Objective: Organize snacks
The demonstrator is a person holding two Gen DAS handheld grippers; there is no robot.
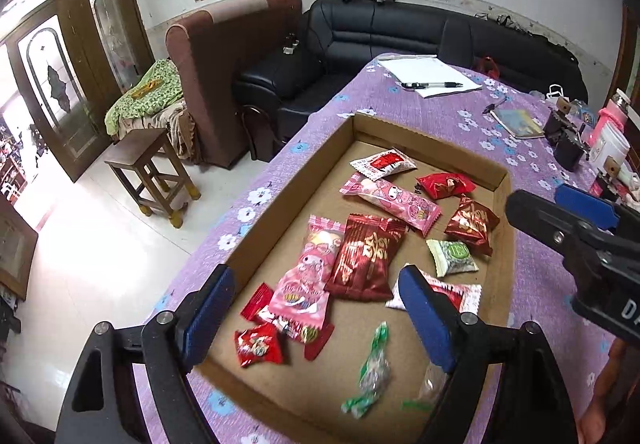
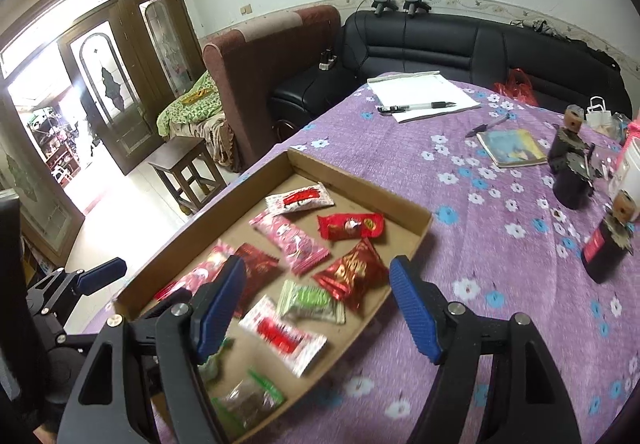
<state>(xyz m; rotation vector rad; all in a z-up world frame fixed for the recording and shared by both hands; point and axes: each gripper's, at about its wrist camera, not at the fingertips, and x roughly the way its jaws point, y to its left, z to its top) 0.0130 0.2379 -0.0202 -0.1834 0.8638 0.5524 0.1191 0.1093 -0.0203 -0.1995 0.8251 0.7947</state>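
Observation:
A shallow cardboard tray (image 1: pixel 288 180) lies on the purple flowered cloth and holds several snack packets. Among them are a dark red packet (image 1: pixel 366 256), a long pink one (image 1: pixel 390 200), a green-and-white one (image 1: pixel 452 256) and a small red candy (image 1: pixel 258 344). My left gripper (image 1: pixel 320 320) hovers over the tray's near end, open, with nothing between its blue pads. The right gripper (image 2: pixel 318 308) hangs above the tray's near right corner (image 2: pixel 360 184), also open and empty, with a white-and-red packet (image 2: pixel 282 336) below it. Each gripper shows in the other's view, the right one (image 1: pixel 560 204) at the right edge.
On the cloth beyond the tray lie a paper pad with a pen (image 2: pixel 416 106) and a booklet (image 2: pixel 512 148). Black jars (image 2: pixel 570 172) and a white tub (image 1: pixel 608 148) stand at the right. A wooden stool (image 1: pixel 154 172) and sofas sit past the table's left edge.

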